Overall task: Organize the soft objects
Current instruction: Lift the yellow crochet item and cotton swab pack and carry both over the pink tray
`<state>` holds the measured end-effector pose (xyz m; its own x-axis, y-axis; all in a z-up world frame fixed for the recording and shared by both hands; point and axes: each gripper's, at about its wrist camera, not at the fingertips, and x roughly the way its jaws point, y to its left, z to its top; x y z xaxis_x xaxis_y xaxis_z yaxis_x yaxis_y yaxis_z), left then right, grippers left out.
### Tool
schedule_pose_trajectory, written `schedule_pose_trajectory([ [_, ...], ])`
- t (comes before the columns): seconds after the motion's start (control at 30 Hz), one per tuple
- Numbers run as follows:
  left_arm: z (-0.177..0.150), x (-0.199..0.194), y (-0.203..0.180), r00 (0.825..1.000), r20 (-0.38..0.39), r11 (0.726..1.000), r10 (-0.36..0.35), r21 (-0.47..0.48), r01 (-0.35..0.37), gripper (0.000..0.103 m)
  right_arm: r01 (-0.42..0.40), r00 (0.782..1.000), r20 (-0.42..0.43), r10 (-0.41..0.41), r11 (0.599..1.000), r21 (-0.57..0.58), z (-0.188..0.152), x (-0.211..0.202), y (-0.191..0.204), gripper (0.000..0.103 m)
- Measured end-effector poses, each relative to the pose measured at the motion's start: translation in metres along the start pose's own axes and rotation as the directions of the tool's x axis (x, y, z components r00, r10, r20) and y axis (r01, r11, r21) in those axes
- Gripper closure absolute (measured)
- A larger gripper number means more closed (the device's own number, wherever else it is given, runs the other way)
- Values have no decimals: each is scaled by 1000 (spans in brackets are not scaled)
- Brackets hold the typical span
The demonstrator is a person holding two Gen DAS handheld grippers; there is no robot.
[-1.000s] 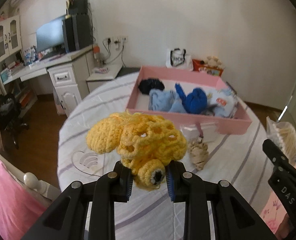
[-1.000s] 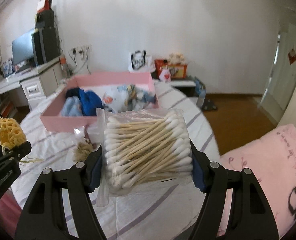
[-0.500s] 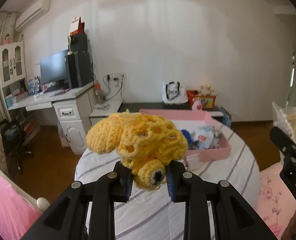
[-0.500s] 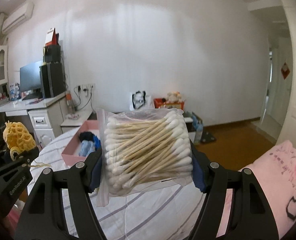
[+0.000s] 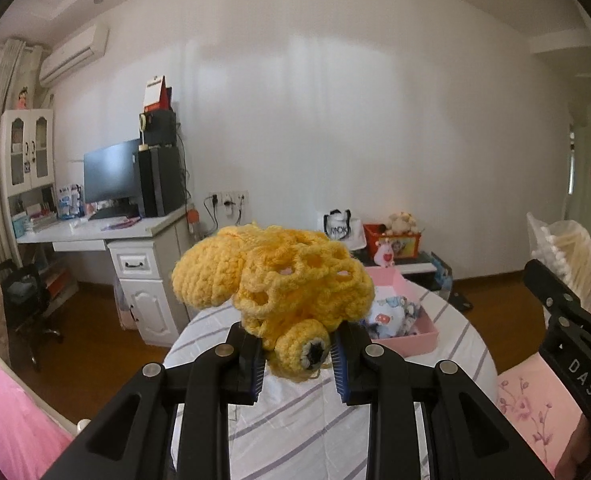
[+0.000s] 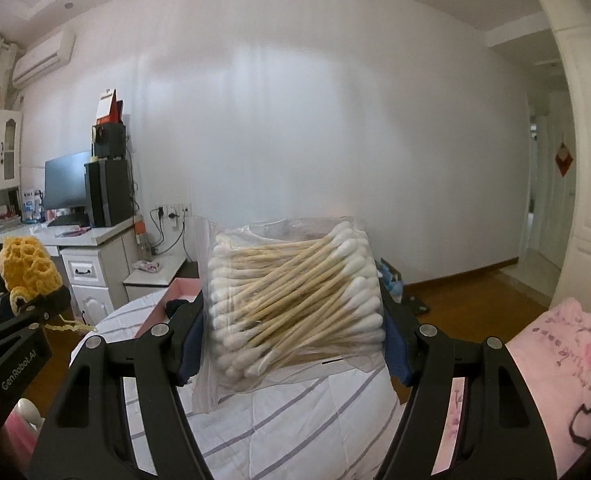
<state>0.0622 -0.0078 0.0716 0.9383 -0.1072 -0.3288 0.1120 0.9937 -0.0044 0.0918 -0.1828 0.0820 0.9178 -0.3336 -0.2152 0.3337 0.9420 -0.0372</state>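
Above the striped worktop, left claw grips a yellow crochet toy; right claw clamps a bag of cotton swabs.

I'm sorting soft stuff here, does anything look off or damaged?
A loose strand of yellow yarn trails from the yellow crochet toy in the left gripper, as if unravelling. Nothing else stands out.

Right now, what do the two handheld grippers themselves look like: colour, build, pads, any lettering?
Both are black, angular two-finger frames with silver rivets and triangular cut-outs. The left gripper has ribbed blue pads and reads "GenRobot.AI" on its side in the right wrist view. The right gripper has dark blue pads; "DAS" shows on its side.
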Motion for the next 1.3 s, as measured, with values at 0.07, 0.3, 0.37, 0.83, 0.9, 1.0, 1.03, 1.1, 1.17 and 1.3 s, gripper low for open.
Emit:
schedule_pose_trajectory([
  [0.07, -3, -7, 3, 1000, 4, 1000, -7, -5, 7, 79, -2, 1000, 9, 2, 1000, 2, 0, -3, 0, 35],
  [0.3, -14, -12, -2, 1000, 5, 1000, -6, -6, 6, 79, -8, 1000, 6, 8, 1000, 2, -2, -6, -3, 35],
  [0.37, -16, -14, -2, 1000, 4, 1000, -5, -6, 5, 79, -11, 1000, 1, 11, 1000, 0, -3, -7, -6, 35],
  [0.83, -11, -7, 2, 1000, -11, 1000, -10, -8, 10, 79, -17, 1000, -6, 17, 1000, -10, -1, -6, -6, 35],
  [0.9, -9, -2, 2, 1000, -19, 1000, -19, -8, 19, 79, -16, 1000, -9, 16, 1000, -16, -1, -4, -6, 35],
  [1.0, -2, 10, -2, 1000, -27, 1000, -5, -2, 5, 79, -19, 1000, -19, 18, 1000, -21, -3, -1, -5, 35],
  [1.03, -2, 13, -2, 999, -33, 1000, -2, 0, 2, 79, -20, 1000, -23, 20, 1000, -22, -3, 0, -5, 35],
  [1.1, 0, 22, -3, 999, -45, 1000, -9, 2, 9, 79, -24, 999, -34, 23, 999, -24, -5, 4, -5, 35],
  [1.17, 1, 29, -3, 998, -57, 1000, -12, 3, 12, 79, -27, 998, -49, 26, 999, -27, -5, 9, -5, 35],
  [1.3, 6, 46, -1, 996, -85, 1000, -20, 6, 21, 79, -36, 996, -85, 33, 999, -36, -10, 23, -3, 35],
])
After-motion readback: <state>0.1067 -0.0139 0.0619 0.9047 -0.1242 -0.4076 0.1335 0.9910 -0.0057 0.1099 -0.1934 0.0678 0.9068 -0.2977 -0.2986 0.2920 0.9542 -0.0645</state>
